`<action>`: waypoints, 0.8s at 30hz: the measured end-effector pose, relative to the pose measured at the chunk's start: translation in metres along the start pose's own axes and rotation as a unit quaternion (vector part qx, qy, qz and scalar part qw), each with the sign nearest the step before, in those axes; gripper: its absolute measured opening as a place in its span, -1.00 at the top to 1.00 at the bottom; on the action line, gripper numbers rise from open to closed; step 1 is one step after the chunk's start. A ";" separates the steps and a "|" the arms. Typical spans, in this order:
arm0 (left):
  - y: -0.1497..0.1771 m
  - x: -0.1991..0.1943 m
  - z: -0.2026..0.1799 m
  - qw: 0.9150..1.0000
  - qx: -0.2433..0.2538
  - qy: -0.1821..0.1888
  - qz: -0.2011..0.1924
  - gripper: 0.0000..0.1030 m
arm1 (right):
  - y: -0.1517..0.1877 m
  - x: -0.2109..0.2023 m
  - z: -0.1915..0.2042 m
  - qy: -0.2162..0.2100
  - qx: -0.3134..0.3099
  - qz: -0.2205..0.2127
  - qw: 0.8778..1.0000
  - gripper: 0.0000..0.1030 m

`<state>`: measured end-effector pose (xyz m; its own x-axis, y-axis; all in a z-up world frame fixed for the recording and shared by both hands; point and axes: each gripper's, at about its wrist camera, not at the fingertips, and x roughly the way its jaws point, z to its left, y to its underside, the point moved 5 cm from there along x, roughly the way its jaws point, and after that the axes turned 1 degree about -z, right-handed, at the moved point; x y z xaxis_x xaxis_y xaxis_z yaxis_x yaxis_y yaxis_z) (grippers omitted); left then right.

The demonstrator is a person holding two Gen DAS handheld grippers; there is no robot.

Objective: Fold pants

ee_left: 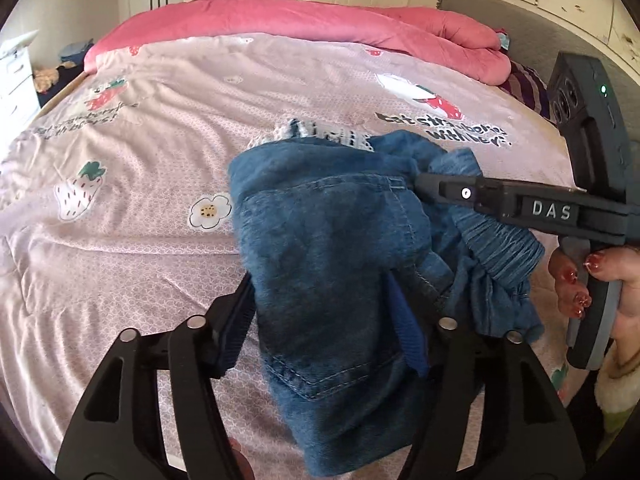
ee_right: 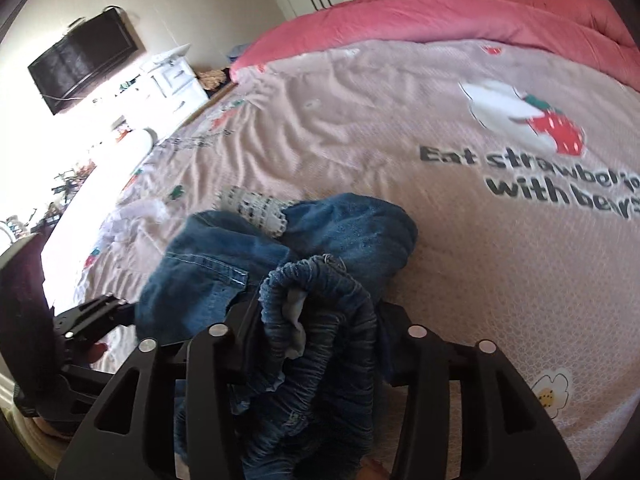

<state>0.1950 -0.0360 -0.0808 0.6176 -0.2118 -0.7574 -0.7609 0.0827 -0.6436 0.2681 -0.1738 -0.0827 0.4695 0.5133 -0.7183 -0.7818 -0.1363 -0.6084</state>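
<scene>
Left gripper (ee_left: 326, 312): low over the bed, pointing forward; black fingers spread wide either side of a bunched pair of blue denim pants (ee_left: 332, 264), fabric between them, grasp not confirmed.

Right gripper (ee_right: 312, 320): reaching in from the right, level above the bed; in the left wrist view its tip is buried in the denim; jaws clamped on the gathered elastic waistband (ee_right: 320, 320).

Right hand (ee_left: 600, 280): red-painted nails, wrapped round grey handle.

Pants: crumpled, resting mid-bed on pink strawberry-print quilt cover (ee_left: 140, 200).

Folded pink blanket (ee_left: 320, 24): far edge of bed.
</scene>
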 end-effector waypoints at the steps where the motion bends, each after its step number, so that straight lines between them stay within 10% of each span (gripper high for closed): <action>1: -0.001 0.001 0.001 1.000 -0.003 0.001 0.000 -0.15 | 0.001 -0.001 0.000 0.008 -0.004 -0.002 1.000 0.06; 14: 0.008 0.003 0.005 1.000 -0.015 -0.009 -0.003 -0.49 | 0.015 -0.007 -0.012 0.065 0.010 -0.017 0.998 -0.63; 24: 0.013 -0.012 0.007 0.999 -0.015 -0.030 -0.018 -0.61 | 0.020 -0.032 0.005 0.128 -0.043 -0.055 0.989 -0.75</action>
<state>0.1790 -0.0254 -0.0807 0.6556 -0.1552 -0.7390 -0.7423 0.0473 -0.6684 0.2358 -0.1884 -0.0700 0.6470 0.2995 -0.7012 -0.6873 -0.1692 -0.7064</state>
